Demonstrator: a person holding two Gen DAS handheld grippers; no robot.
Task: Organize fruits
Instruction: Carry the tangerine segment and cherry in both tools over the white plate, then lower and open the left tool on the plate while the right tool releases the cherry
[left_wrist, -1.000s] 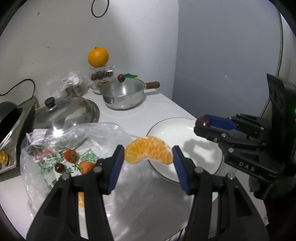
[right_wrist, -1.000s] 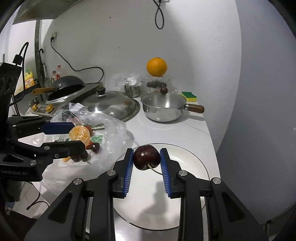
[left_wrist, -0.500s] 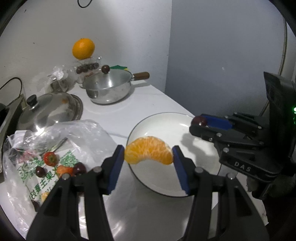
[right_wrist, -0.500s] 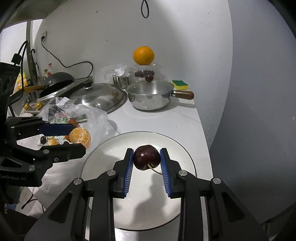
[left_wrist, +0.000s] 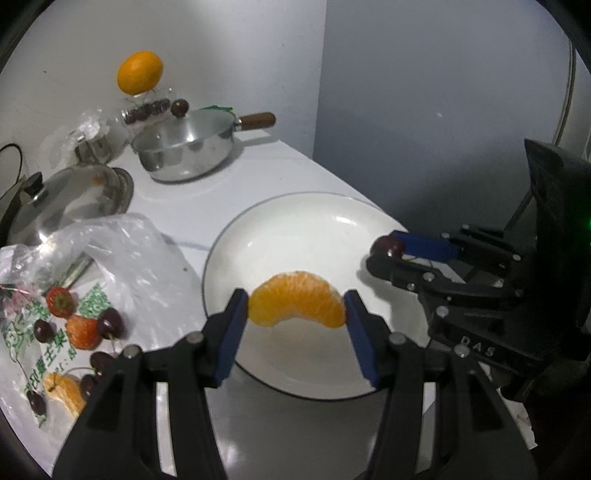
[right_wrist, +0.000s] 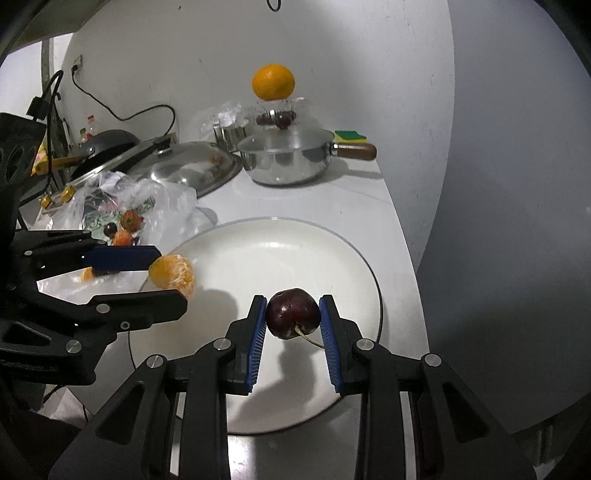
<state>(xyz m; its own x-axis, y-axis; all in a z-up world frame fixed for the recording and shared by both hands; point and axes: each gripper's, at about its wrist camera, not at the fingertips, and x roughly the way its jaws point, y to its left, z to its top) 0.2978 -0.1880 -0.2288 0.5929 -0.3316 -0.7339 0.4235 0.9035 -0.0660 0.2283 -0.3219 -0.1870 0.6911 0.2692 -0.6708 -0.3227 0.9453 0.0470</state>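
Plastic bag (left_wrist: 122, 258): thin, crinkled, clear film with green print, lying open on the white counter (left_wrist: 280, 170) at far left, its near side close to the counter's front edge.
Fruit on the bag: two red strawberries (left_wrist: 59, 301), at least five dark cherries (left_wrist: 110, 322), one peeled tangerine piece (left_wrist: 64, 395); all loose, some touching.
Lid (left_wrist: 70, 199): one domed, shiny steel lid with a black knob, behind the bag.
Saucepan (left_wrist: 184, 151): one round, polished steel pan with a brown wooden handle, well back near the wall.
Whole orange (left_wrist: 139, 76): one, smooth-skinned, sitting on top of a clear container of cherries behind the pan.
Left gripper (left_wrist: 295, 314): black frame, blue ribbed pads, clamped on the two ends of a tangerine piece (left_wrist: 297, 302), a crescent of several joined segments, pale-veined and matte, held above the plate's left part.
Plate (right_wrist: 332, 243): one, round, glossy white with a thin dark rim, bare; its right rim runs close to the counter's curved right edge, its left rim just beside the bag.
Right gripper (right_wrist: 293, 314): same build, pads pinching one dark red cherry (right_wrist: 293, 313), glossy, round, with a short pale stem, above the plate's right half.
Open room: bare counter lies between the plate and the saucepan; the two grippers are apart, with clear plate between them.
Sponge (right_wrist: 351, 137): one, green over yellow, at the back right corner.
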